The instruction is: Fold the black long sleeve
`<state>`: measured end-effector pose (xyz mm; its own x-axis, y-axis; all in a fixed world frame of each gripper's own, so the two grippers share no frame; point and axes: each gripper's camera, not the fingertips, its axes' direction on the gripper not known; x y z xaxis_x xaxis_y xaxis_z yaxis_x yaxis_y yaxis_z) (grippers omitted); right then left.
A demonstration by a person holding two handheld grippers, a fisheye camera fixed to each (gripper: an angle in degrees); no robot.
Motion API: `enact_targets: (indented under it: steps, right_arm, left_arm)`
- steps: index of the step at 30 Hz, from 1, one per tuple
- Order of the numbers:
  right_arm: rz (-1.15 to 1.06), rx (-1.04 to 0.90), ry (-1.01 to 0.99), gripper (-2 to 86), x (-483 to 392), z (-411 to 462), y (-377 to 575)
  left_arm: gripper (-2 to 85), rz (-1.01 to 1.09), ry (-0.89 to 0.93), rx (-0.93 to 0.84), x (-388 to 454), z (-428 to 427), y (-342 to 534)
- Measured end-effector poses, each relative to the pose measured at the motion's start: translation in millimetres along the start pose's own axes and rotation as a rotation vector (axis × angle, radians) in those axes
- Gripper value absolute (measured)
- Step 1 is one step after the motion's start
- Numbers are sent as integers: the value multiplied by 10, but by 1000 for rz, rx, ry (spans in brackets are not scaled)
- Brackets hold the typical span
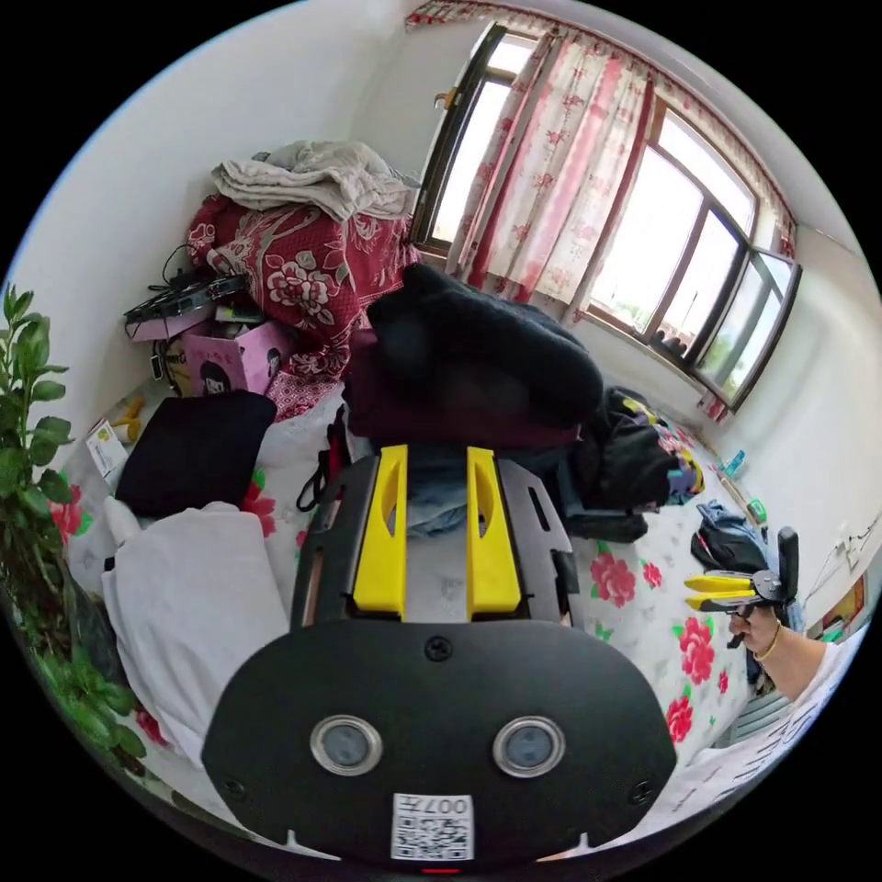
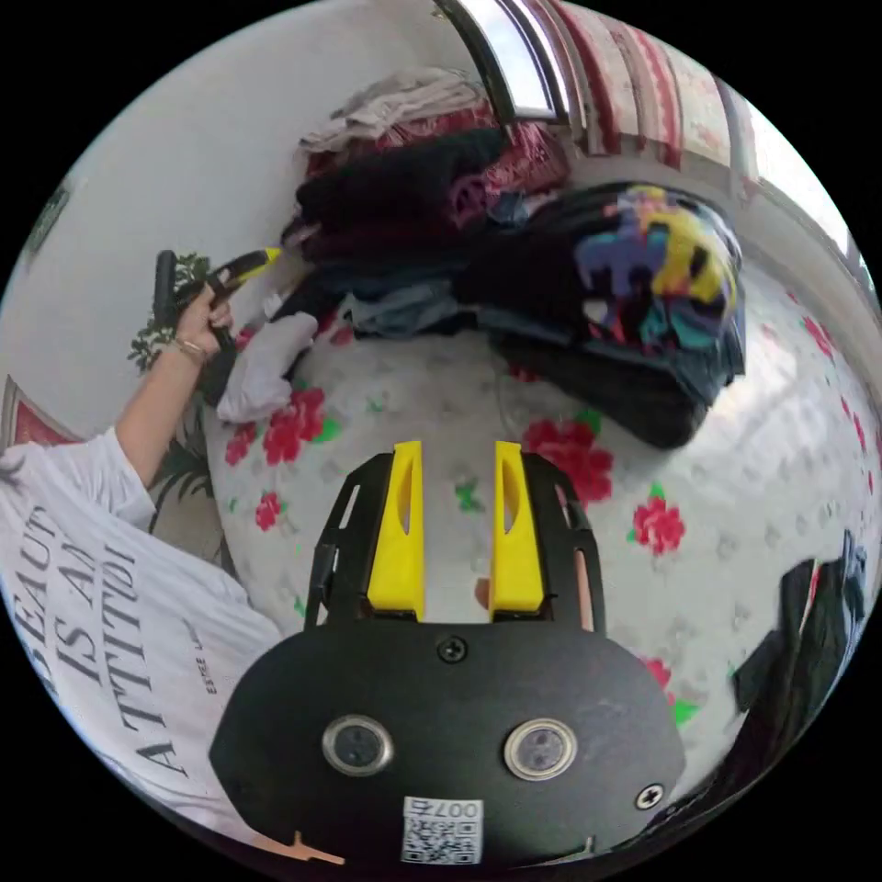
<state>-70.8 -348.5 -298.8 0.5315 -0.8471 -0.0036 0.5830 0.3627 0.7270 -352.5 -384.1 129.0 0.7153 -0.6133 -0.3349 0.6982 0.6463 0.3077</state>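
Hovering over one flowered bedsheet, two hand-held grippers, jaws apart, empty.

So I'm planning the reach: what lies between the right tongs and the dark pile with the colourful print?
In the right gripper view, bare flowered bedsheet lies between the right tongs and the dark pile; no clothing lies across it.

A bedroom in a home: a bed with a rose-print sheet lies beyond the fingers, stacked clothes and a folded quilt sit past it, and floral curtains hang at a wide window
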Motion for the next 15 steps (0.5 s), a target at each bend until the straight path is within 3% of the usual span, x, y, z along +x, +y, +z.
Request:
enact_targets:
  steps: [2,8,15]
  right_arm:
    - [131,-200,69,90,86,185,935]
    - [324,-435,147,86,70,190,2489]
    - [182,-318,292,79,-231,12,2883]
  left_arm:
    - [98,57,1,-60,360,68,474]
    - [101,75,84,-435,1247,578,1898]
    - [97,187,42,-699,2389,771,3052]
